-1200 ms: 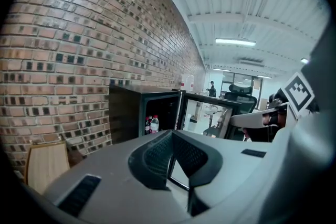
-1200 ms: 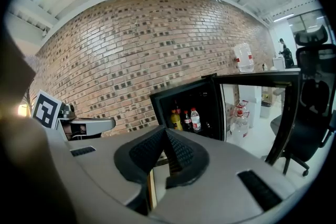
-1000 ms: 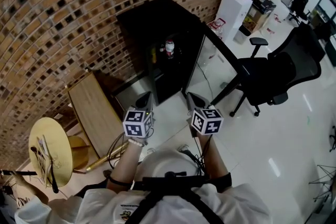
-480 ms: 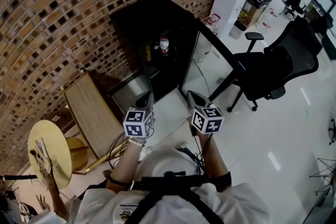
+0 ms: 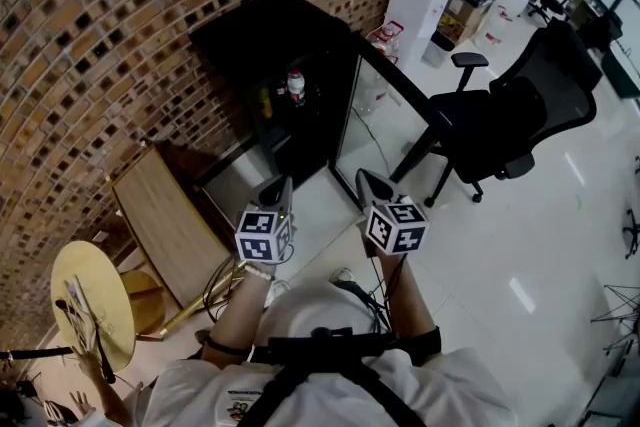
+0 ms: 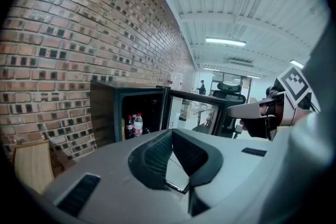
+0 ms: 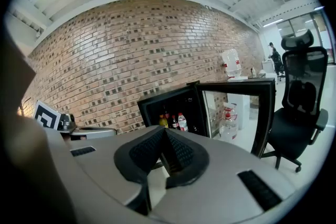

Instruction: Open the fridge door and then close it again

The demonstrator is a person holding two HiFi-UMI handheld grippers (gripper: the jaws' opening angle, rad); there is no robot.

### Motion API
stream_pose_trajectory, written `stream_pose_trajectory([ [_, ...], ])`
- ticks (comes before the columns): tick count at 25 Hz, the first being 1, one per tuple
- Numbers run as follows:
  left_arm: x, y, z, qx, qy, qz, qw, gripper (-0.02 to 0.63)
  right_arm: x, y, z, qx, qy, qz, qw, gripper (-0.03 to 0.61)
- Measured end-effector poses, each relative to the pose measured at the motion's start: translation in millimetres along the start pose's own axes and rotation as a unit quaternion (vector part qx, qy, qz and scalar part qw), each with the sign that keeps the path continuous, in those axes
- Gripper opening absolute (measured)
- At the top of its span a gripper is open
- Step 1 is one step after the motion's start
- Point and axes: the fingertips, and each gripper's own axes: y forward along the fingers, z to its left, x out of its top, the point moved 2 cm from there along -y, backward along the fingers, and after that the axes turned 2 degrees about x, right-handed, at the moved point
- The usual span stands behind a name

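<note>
The fridge (image 5: pixel 270 45) sits at upper centre of the head view against the brick wall. Its glass door (image 5: pixel 375 130) is swung wide toward the chair (image 5: pixel 520 125) and bottles (image 5: pixel 294 85) show inside, so I judge the opening done and the closing mine to do. The left gripper (image 5: pixel 276 191) and right gripper (image 5: pixel 367 185) hang at lower centre, jaws pressed together on nothing, well short of the door. I'd take the right one round the door's free edge, lay the closed jaws on the outer frame rather than the glass, and push in one steady arc until it seats.
</note>
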Motion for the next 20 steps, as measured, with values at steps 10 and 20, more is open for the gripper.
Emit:
stream_pose_trajectory([
  [10, -8, 25, -44, -0.033, 0.006, 0.012, 0.9994, 0.003, 45, -35, -72, 0.014, -0.050, -0.009, 0.999, 0.155],
  [20, -17, 31, -51, -0.010, -0.010, 0.017, 0.9998, 0.003, 100, -50, -188, 0.078, -0.205, 0.044, 0.975, 0.349],
])
